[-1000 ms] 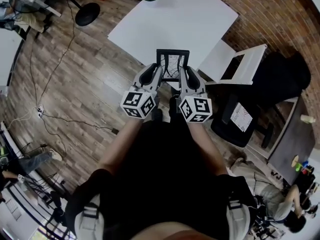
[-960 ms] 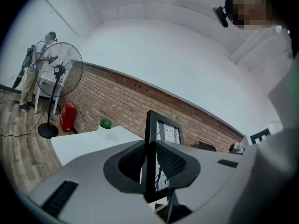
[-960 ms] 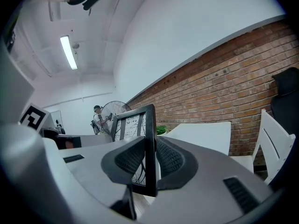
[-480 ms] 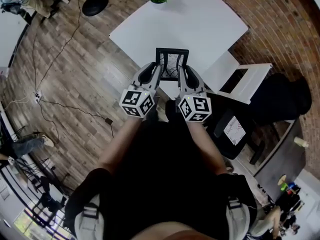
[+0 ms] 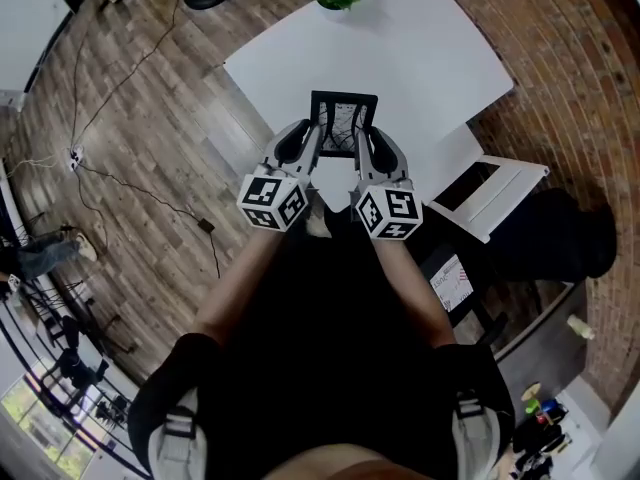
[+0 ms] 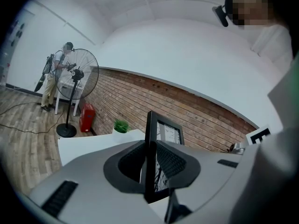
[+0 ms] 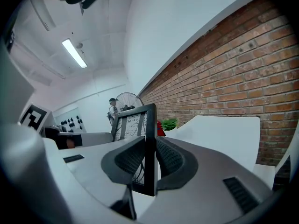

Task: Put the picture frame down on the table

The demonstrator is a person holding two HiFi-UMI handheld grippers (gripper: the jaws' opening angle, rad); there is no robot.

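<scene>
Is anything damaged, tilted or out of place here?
Nothing stands out. The picture frame is upright and looks intact, its side edges clamped by the left gripper and the right gripper, over the white table.

A brick wall [image 5: 575, 68] meets a wood-plank floor [image 5: 130, 118], with a standing fan [image 6: 77, 73] and a ceiling strip light [image 7: 74, 53].

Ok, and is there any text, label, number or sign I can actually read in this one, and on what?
Nothing can be read in any view.
Picture frame: the sheet inside shows dark scribbled lines, too blurred to read.
Cubes on the left gripper and right gripper: black-and-white square markers, no words.
White sheet on a dark object by the table: print too small to read.
</scene>
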